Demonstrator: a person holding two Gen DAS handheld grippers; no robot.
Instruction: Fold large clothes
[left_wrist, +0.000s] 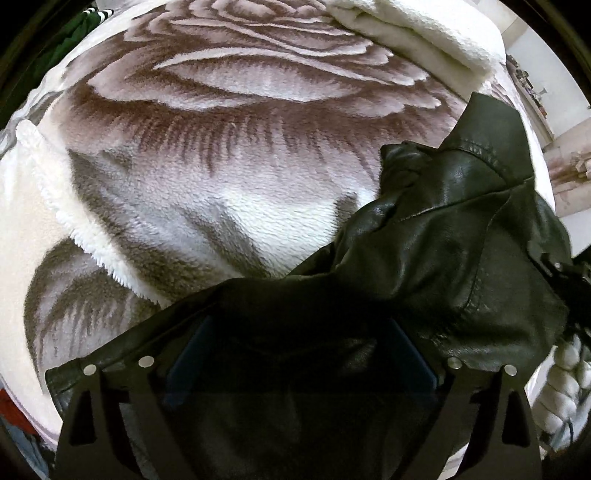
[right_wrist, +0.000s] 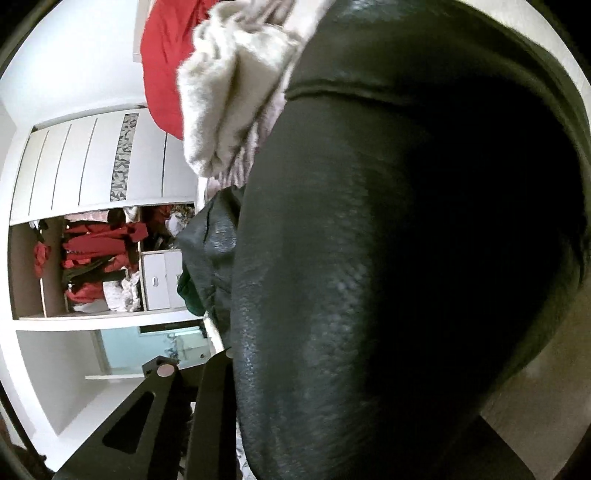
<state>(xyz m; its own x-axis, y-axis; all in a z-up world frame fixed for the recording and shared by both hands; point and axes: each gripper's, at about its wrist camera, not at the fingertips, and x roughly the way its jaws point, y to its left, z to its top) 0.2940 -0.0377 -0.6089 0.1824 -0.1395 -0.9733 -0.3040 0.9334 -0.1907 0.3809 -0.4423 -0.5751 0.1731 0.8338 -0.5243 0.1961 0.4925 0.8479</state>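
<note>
- The black leather jacket (right_wrist: 388, 258) fills most of the right wrist view, hiding the right tool's (right_wrist: 236, 369) far finger.
- The left tool's (left_wrist: 295, 354) fingertips sit in deep shadow, perhaps under the jacket.
- The grey cloth (right_wrist: 229, 96) is blurred.

Both claws are matte black: the left claw (left_wrist: 301, 363) has angular fingers, round silver studs and dark blue pads.

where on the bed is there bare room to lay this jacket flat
Free: the rose blanket between the white towel, the fluffy white edge and the jacket. Crowded: the near right, where the jacket bunches.
</note>
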